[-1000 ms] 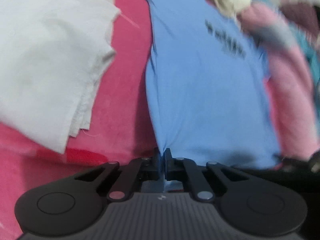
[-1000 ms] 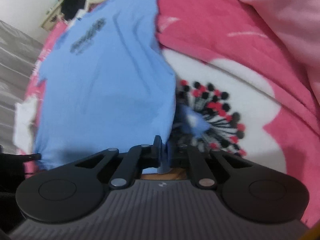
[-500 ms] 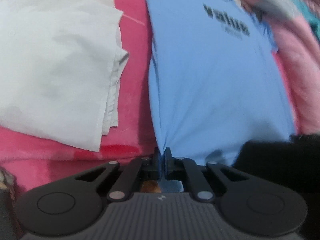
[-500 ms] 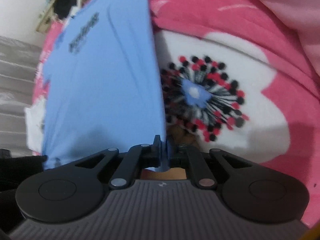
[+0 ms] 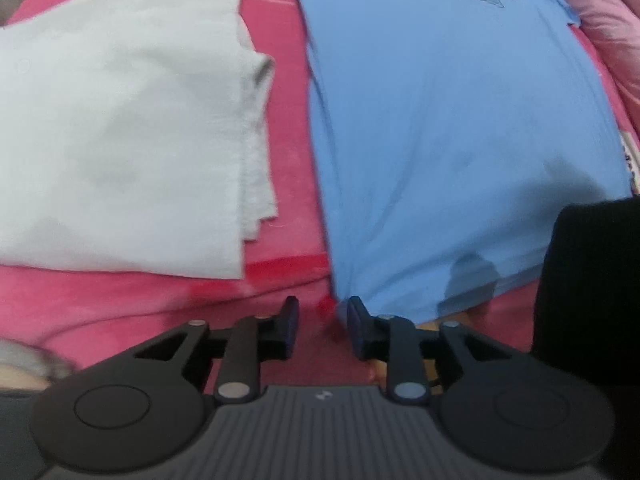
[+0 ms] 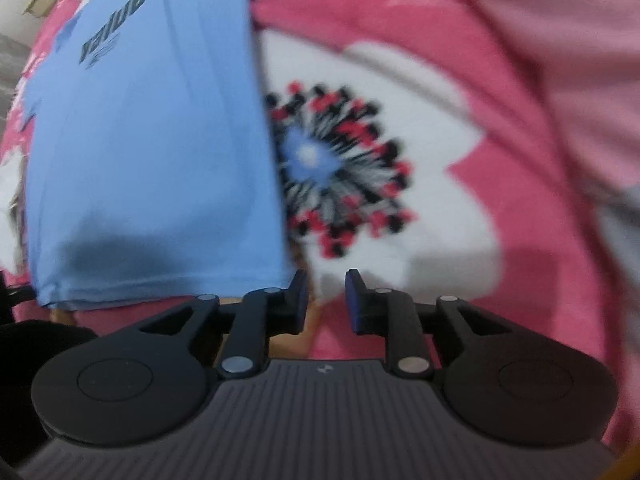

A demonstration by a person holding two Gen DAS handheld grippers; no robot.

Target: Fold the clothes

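A light blue T-shirt [image 5: 452,132] with dark lettering lies spread flat on a pink flowered blanket [image 5: 288,128], hem toward me. My left gripper [image 5: 323,322] is open at the shirt's near left hem corner, which lies by its right finger. In the right wrist view the same blue T-shirt [image 6: 148,148] fills the left side. My right gripper [image 6: 326,298] is open at the near right hem corner, with only blanket between its fingers.
A folded white garment [image 5: 116,128] lies on the blanket left of the shirt. Pale pink cloth [image 6: 568,52] is heaped at the right. A white flower print with a dotted centre [image 6: 340,168] marks the blanket [image 6: 540,280] beside the shirt. A black shape [image 5: 592,280] blocks the left view's right edge.
Both grippers were shut on the shirt's hem corners and have opened, letting the hem drop onto the blanket. The shirt now lies flat.
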